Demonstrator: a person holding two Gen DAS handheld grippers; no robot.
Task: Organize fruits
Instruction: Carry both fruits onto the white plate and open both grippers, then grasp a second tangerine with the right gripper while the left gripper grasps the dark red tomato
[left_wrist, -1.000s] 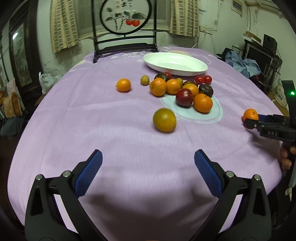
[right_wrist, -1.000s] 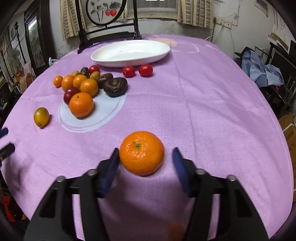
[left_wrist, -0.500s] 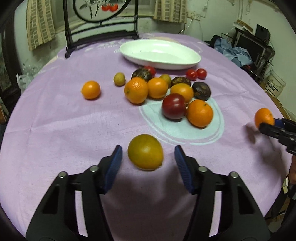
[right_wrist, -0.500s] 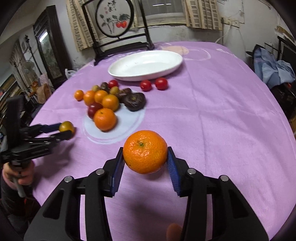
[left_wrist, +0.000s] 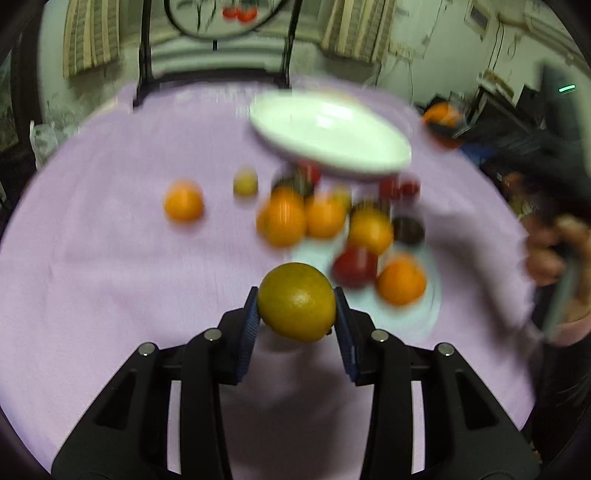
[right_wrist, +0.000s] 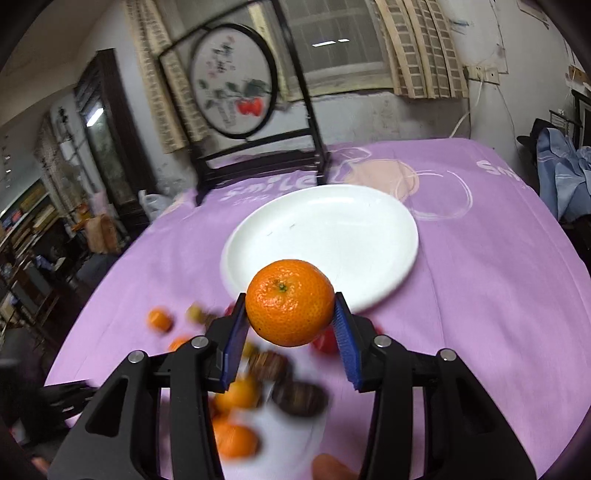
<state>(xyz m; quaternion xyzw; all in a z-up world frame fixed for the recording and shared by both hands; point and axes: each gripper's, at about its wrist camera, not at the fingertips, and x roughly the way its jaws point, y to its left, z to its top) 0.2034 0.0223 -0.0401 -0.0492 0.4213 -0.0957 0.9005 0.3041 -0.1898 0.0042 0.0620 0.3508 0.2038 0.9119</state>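
My left gripper (left_wrist: 297, 310) is shut on a yellow-green citrus fruit (left_wrist: 296, 301) and holds it above the purple cloth, short of the fruit pile (left_wrist: 325, 225). My right gripper (right_wrist: 290, 314) is shut on an orange mandarin (right_wrist: 290, 301) and holds it in the air near the front rim of the white oval plate (right_wrist: 332, 229). That plate (left_wrist: 328, 136) is empty and lies beyond the pile. The mandarin also shows blurred at the far right of the left wrist view (left_wrist: 441, 114). Both views are blurred by motion.
A lone orange (left_wrist: 183, 203) and a small green fruit (left_wrist: 245, 183) lie left of the pile. Two small tomatoes (left_wrist: 400, 186) lie by the plate. A dark chair with a round painted panel (right_wrist: 236, 81) stands behind the table. The person's hand (left_wrist: 557, 254) is at right.
My left gripper has closed on the yellow-green fruit and lifted it. My right gripper has carried the mandarin up and forward, close to the plate.
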